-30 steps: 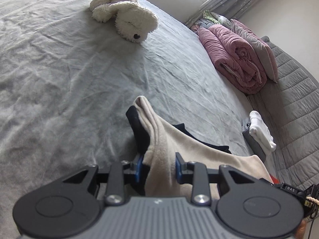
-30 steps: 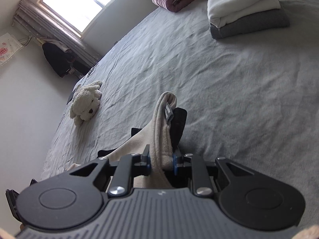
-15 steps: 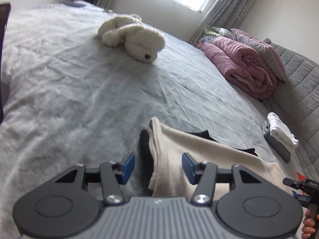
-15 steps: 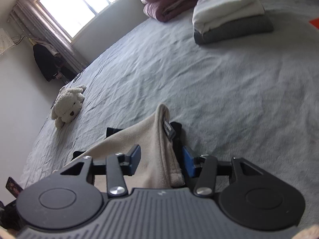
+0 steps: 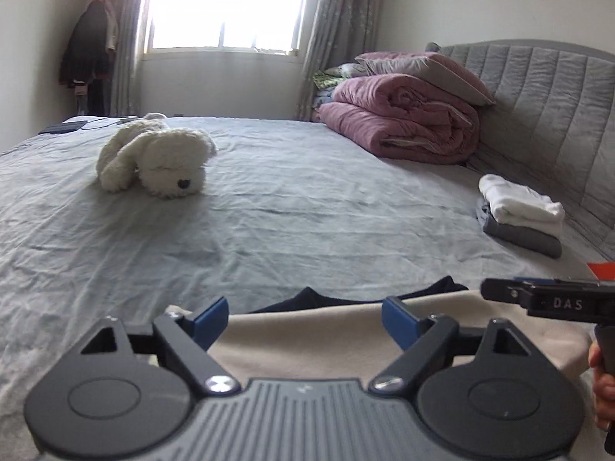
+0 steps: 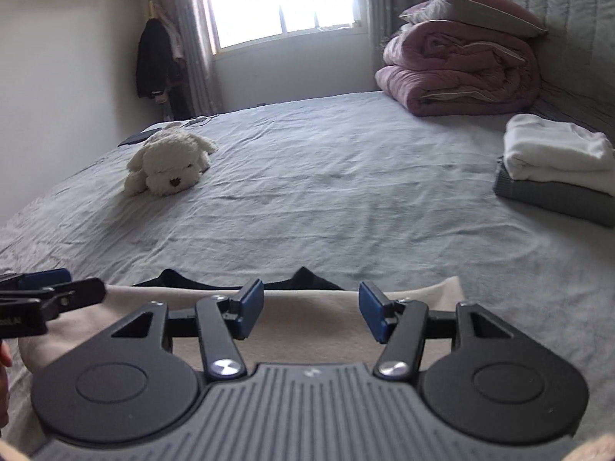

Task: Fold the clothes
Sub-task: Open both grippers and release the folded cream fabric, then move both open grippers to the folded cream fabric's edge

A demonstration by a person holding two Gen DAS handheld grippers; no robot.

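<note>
A beige garment [image 5: 307, 342] lies folded flat on the grey bed sheet [image 5: 269, 230], with a black part [image 5: 307, 299] peeking out along its far edge. My left gripper [image 5: 305, 317] hovers over its near-left part; its jaws are opening, the cloth lies below them and the pads touch nothing. In the right wrist view the same beige garment [image 6: 307, 330] sits under my right gripper [image 6: 311, 305], whose jaws are also opening, clear of the cloth. One of the right gripper's fingers [image 5: 538, 297] shows at the right edge of the left wrist view.
A white plush dog [image 5: 161, 161] lies far left on the bed. A rolled pink quilt [image 5: 403, 126] with a pillow leans against the grey headboard [image 5: 557, 96]. A folded stack [image 6: 557, 161], white on grey, sits at the right. Dark clothes hang by the window.
Both grippers let go of the garment's raised edge, rolled level and drew back. The beige cloth, held up before, now lies flat on the bed.
</note>
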